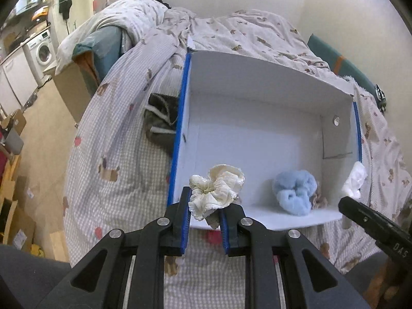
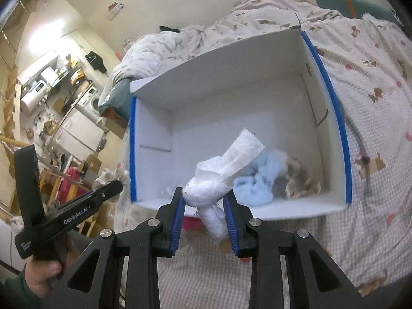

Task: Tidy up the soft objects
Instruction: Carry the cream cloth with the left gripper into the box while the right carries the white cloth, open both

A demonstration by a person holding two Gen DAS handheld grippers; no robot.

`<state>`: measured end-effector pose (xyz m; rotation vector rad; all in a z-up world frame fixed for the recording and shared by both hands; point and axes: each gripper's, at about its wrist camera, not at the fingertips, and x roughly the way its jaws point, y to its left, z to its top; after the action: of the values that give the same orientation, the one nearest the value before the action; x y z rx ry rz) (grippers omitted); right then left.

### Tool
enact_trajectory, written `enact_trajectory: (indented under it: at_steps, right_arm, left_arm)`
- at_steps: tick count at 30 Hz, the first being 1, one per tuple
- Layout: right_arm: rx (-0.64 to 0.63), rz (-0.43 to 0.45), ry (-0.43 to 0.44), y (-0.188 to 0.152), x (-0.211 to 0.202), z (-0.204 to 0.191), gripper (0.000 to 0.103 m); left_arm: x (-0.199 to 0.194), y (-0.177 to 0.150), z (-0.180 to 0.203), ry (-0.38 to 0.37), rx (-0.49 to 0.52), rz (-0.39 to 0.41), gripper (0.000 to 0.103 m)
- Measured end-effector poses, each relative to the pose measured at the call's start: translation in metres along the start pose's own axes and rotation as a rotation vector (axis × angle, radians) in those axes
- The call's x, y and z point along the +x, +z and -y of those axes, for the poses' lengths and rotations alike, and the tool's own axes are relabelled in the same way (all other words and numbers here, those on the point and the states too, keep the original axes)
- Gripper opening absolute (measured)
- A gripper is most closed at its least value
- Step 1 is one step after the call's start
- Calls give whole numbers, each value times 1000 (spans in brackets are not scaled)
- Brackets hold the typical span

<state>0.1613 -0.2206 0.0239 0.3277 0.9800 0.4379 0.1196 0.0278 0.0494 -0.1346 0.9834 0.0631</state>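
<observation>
Viewing from the left wrist, the left gripper (image 1: 204, 209) was clamped nearly closed on a cream scrunchie (image 1: 216, 191), held at the near rim of the white box (image 1: 257, 139); the release should wait until it hung clear inside, beside the blue scrunchie (image 1: 296, 191). From the right wrist, the right gripper (image 2: 204, 202) pinched a white knotted cloth (image 2: 219, 177) over the same rim, and likely needed the same forward carry before letting go.

Two wrist fisheye views, both aimed steeply down over a bed.

The white box (image 1: 257, 134) is seen close up from its near edge by each camera, past that gripper's own fingers. The same box (image 2: 231, 118), the patterned bedding (image 1: 116, 128) and the far wall are shared; the box is viewed from slightly left in one, slightly right in the other.
</observation>
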Motion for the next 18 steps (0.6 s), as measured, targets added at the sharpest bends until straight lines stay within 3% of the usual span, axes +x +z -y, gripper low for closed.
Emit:
enact_trajectory:
  at_steps: [9, 12, 18]
  right_arm:
    - [-45, 16, -62, 8, 35, 12, 32]
    - [14, 2, -51, 7, 49, 25, 32]
    - [-17, 42, -37, 3, 57, 36, 32]
  left_arm:
    - [35, 17, 15, 5, 38, -9, 18]
    - [47, 15, 17, 12, 41, -21, 18]
    - [63, 10, 27, 25, 79, -24, 18]
